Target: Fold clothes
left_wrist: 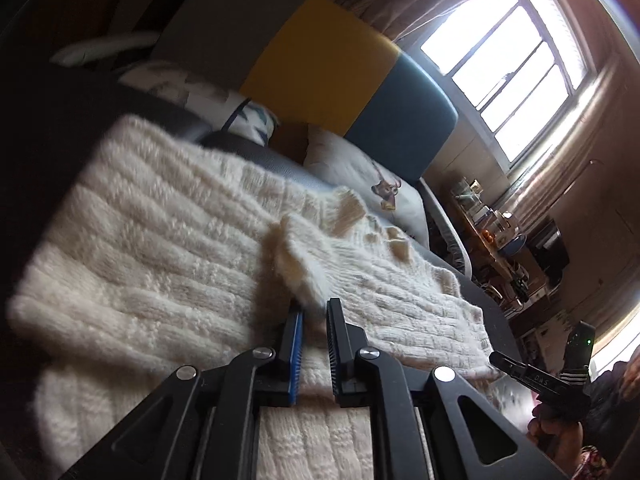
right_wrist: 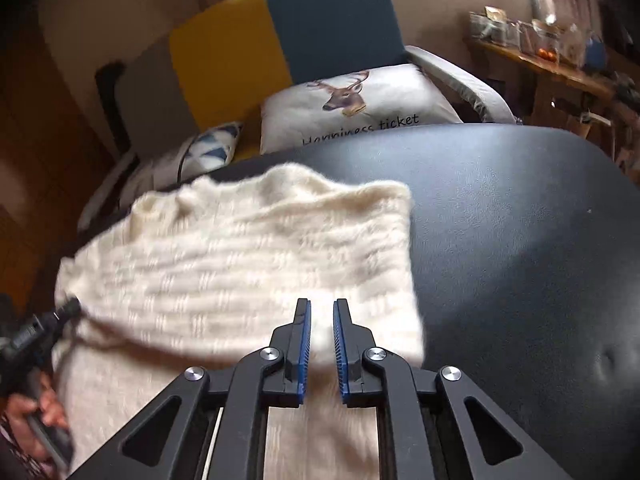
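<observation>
Pinching the cream knit sweater [left_wrist: 160, 216] with both left gripper [left_wrist: 314, 320] and right gripper [right_wrist: 321, 320], you risk slippage: loose fluffy hem.

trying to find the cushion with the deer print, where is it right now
The deer cushion sits top centre in the right wrist view, propped against the blue headboard panel, just beyond the dark padded surface holding the white knit sweater.
</observation>
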Motion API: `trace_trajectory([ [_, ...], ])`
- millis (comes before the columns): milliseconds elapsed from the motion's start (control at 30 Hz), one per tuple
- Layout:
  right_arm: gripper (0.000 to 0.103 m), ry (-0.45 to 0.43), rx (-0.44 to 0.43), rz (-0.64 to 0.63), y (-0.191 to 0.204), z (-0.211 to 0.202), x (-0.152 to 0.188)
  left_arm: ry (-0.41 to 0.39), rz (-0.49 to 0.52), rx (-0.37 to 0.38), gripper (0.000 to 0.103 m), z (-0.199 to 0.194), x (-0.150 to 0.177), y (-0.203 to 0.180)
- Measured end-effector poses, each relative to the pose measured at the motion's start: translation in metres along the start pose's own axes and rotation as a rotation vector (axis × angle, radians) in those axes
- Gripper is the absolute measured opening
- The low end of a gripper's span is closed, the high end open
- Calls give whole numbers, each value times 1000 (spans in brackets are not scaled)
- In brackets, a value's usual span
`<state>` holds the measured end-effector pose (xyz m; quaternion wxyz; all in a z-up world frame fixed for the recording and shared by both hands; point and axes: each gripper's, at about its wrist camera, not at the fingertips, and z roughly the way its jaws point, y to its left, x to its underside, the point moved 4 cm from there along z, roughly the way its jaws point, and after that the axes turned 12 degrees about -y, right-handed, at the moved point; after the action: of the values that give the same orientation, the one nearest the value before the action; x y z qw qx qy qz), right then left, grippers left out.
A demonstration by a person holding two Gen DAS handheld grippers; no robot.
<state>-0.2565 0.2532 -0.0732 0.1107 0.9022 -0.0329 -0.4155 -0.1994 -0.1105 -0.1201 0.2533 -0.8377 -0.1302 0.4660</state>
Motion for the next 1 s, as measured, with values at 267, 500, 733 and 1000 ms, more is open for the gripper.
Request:
trace_trajectory([
  [267, 21, 42, -6, 56, -11, -7, 13, 45, -57, -58, 18, -34, 10, 19],
  [500, 36, 13, -69, 82, 7, -44, 30, 71, 60, -95, 19, -80, 38, 30],
  [733, 36, 69, -174, 83, 32, -75, 72, 80, 148, -91, 19, -121, 64, 27],
  [1000, 41, 90, -180, 150, -20, -140, 113, 145, 181, -10, 20, -185, 85, 51],
])
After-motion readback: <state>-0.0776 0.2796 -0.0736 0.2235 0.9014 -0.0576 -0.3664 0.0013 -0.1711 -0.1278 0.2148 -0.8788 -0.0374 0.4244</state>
